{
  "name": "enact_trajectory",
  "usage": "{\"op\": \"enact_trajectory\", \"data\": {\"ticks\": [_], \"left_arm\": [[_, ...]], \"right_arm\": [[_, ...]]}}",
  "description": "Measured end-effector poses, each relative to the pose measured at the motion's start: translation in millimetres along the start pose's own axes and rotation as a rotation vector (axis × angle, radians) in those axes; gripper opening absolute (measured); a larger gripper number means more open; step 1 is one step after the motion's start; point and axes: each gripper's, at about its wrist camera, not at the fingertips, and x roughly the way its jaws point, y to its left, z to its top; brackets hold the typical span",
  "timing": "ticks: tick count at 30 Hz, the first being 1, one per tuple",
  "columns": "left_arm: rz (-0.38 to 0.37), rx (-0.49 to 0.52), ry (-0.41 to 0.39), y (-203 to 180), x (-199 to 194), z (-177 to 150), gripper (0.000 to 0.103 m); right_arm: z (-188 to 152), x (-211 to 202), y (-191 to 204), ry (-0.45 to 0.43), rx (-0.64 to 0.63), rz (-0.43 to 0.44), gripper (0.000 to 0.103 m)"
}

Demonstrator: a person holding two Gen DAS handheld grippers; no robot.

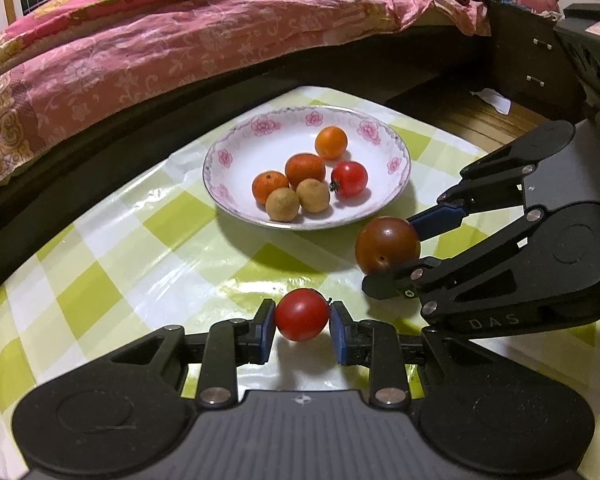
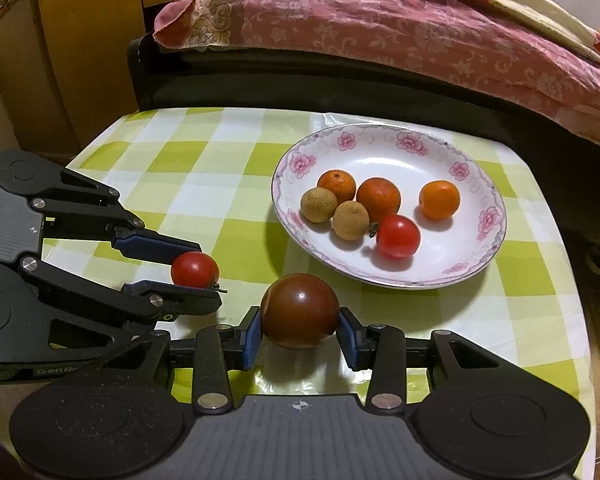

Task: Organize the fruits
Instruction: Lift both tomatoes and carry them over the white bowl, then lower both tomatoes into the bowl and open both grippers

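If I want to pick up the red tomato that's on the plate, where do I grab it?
Grab the red tomato across its round middle, coming down from above. It lies at the near side of the plate with its stem pointing sideways at a brown fruit that looks very close, so I'd set the fingers away from the stem, probably front and back.

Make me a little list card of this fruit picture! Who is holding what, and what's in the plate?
left gripper: shut on small red tomato
right gripper: shut on dark brownish tomato
plate: white with pink flowers, on the checked tablecloth
in the plate: three oranges, two brown longans, one red tomato
fruit outside the plate: only the two held tomatoes
behind the table: bed with pink quilt
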Motion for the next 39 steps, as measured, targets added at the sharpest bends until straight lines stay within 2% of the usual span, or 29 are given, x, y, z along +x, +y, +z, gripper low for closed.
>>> {"op": "enact_trajectory", "data": {"ticks": [23, 39], "left_arm": [[0.045, -0.024, -0.104, 9, 4, 41, 0.036], [0.06, 0.011, -0.147, 12, 44, 80, 0.036]], "right_arm": [[20, -16, -21, -0.091, 0.06, -0.069, 0.036], [44, 6, -61, -0.129, 0.142, -0.16, 0.036]]}}
